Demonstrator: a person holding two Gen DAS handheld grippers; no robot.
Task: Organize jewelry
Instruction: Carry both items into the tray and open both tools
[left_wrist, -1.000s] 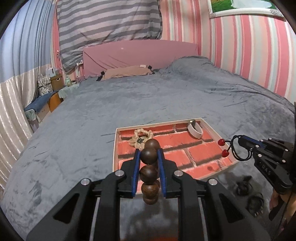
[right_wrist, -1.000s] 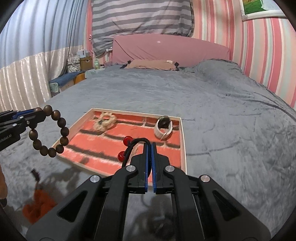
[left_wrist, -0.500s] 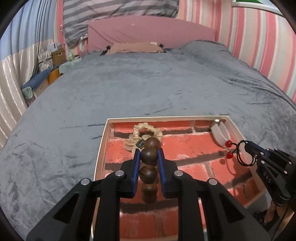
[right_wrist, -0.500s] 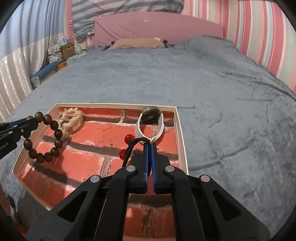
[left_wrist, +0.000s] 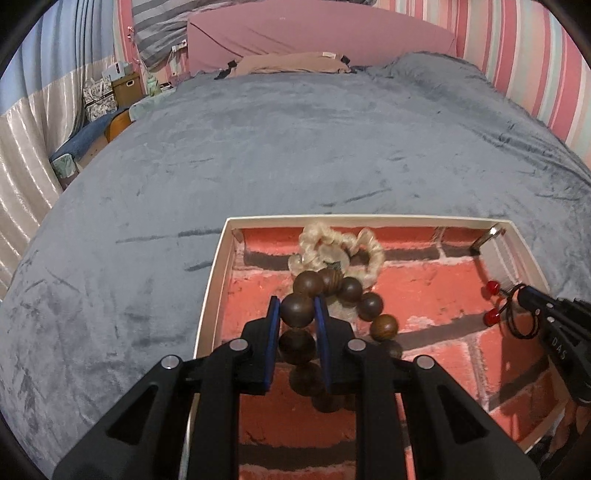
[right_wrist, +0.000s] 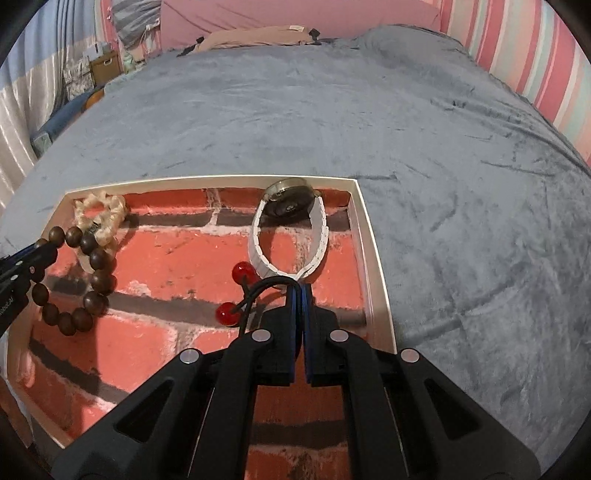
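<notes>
Over the tray (left_wrist: 218, 266), which sat on the gray blanket (left_wrist: 295, 147), the left gripper (left_wrist: 297, 314) was clamped on a brown bead bracelet (left_wrist: 341, 291). It hung at the tray's 9 o'clock side, just by the cream scrunchie (right_wrist: 99, 214). The right gripper (right_wrist: 300, 291) pinched a black hair tie with red beads (right_wrist: 240, 291) near 4 o'clock, just beside the white watch (right_wrist: 291, 229). A good way was to go down slowly, let go only on bare floor, and keep each piece apart.
</notes>
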